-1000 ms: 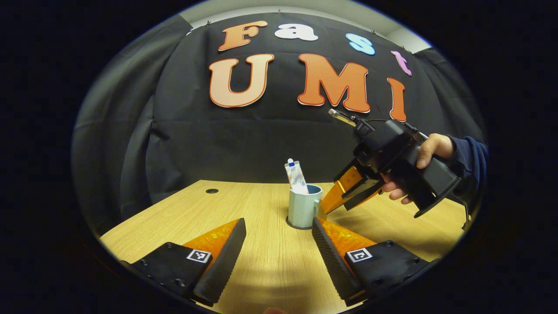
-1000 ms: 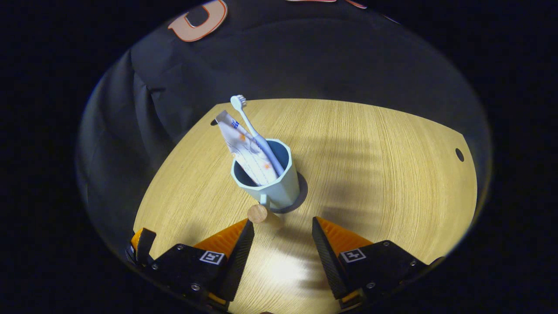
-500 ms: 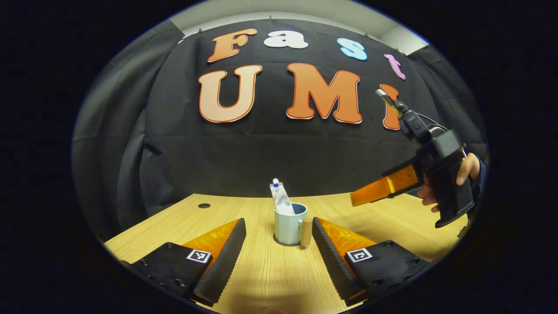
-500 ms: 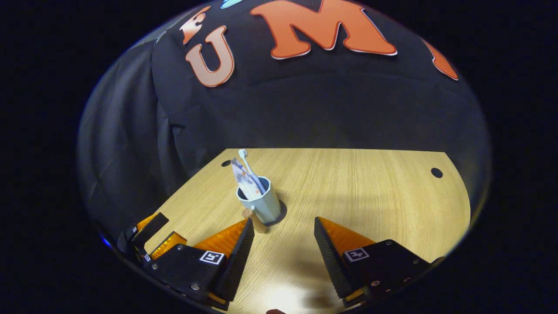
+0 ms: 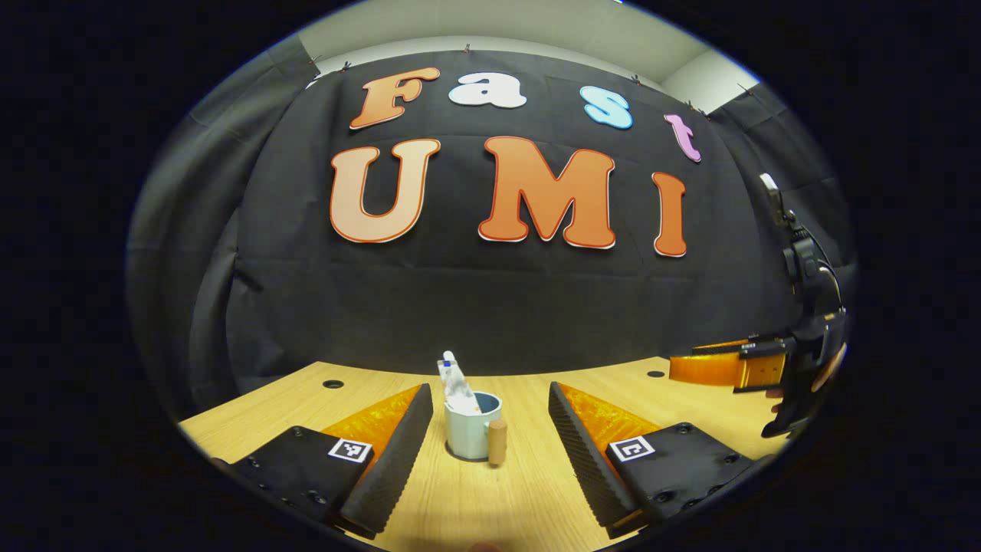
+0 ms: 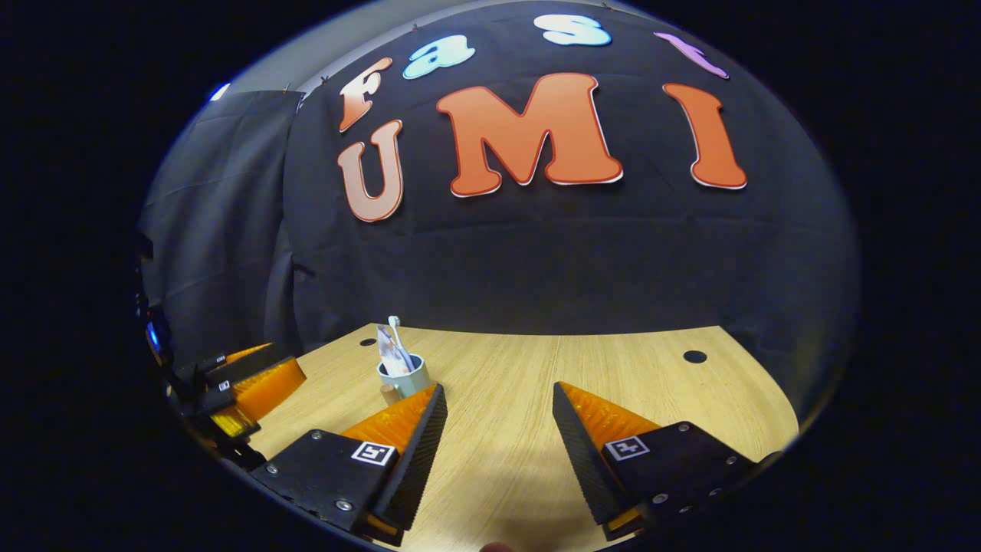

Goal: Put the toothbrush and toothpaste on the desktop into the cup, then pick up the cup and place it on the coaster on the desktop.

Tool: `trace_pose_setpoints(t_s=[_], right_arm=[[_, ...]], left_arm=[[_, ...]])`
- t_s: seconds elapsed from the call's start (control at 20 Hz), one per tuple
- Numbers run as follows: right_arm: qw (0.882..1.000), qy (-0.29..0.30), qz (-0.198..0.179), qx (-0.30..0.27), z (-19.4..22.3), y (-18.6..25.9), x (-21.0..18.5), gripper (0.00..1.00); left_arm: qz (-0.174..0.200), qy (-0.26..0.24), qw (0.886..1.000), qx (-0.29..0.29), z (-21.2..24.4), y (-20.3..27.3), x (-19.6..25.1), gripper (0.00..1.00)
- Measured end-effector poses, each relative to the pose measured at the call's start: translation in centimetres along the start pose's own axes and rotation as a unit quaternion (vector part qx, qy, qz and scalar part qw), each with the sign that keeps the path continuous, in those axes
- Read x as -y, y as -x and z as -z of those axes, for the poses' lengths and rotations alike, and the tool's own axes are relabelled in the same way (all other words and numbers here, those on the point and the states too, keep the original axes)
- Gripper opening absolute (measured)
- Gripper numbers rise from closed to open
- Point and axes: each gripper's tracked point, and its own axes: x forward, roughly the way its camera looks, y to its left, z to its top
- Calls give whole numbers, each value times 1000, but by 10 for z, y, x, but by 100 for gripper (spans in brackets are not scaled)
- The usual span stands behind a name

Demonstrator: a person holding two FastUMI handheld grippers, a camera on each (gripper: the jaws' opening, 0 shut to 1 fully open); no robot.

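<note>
Left tongs [image 5: 484, 429] stand spread and hold nothing, both ribbed black fingers low over the near edge of the wooden surface [image 5: 490, 498]; each finger base carries a small square black-and-white marker. Right tongs [image 6: 494, 429] are likewise spread and empty above the near part of the surface, with the same markers on their bases. Between the left tongs' fingers, farther along toward the middle of the surface, stands the pale blue cup [image 5: 469, 434], upright, with a wooden handle [image 5: 497, 444] on its side. Inside the cup lean a toothpaste tube [image 5: 457, 387] and a white toothbrush [image 6: 397, 336], both rising above the rim, bristle end uppermost. A thin dark edge at the cup's foot is the coaster [image 5: 463, 458]. Printing on the tube is too small to read. At the right margin of the left gripper view the right tongs are seen from the side, held by a hand [image 5: 829, 369] and well apart from the cup. Round cable holes [image 5: 333, 383] mark the far corners of the surface.
</note>
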Motion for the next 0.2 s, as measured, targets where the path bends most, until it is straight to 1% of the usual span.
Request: trace_pose_setpoints(t_s=[0.2], right_arm=[[996,28,38,72,-11,21,18,84]], left_arm=[[10,9,1000,16,-2,-1,13,97]])
